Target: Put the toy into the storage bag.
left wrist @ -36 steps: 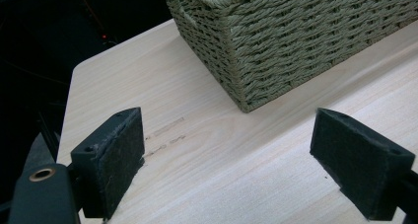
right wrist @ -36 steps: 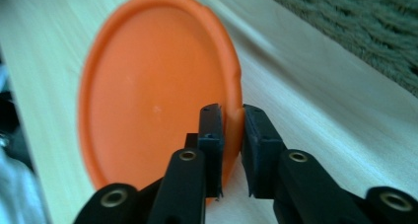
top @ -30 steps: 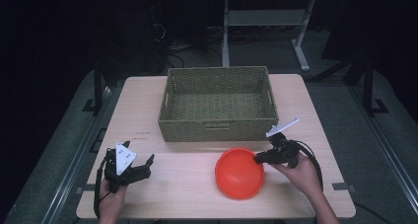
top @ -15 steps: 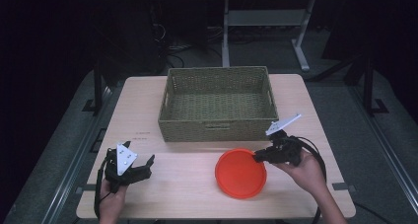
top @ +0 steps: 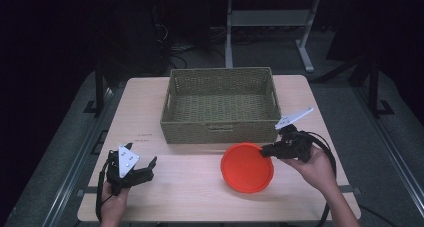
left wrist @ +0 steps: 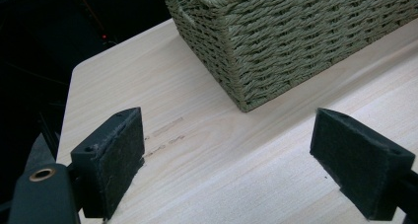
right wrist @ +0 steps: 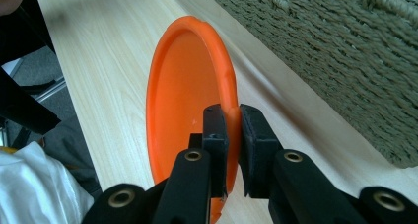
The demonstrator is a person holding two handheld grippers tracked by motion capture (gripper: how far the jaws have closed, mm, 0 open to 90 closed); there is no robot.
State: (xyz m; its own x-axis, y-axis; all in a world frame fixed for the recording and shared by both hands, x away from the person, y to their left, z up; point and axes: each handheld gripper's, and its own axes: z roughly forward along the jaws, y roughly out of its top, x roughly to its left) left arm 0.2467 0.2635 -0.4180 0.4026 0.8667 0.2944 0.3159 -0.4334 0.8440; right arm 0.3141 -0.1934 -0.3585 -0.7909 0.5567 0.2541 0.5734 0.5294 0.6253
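Note:
An orange plate hangs just above the table, in front of the woven basket. My right gripper is shut on the plate's right rim, and in the right gripper view both pads pinch the orange plate at its edge, with my right gripper close beside the basket wall. At the near left of the table my left gripper rests open. In the left gripper view my left gripper holds nothing, and bare wood lies between its pads.
The wooden table has bare room between the two hands. The basket's near corner stands ahead of the left gripper. A metal stand and cables lie on the dark floor beyond the table.
My right gripper has lifted the orange plate off the table and toward the basket. The left gripper has stayed where it was.

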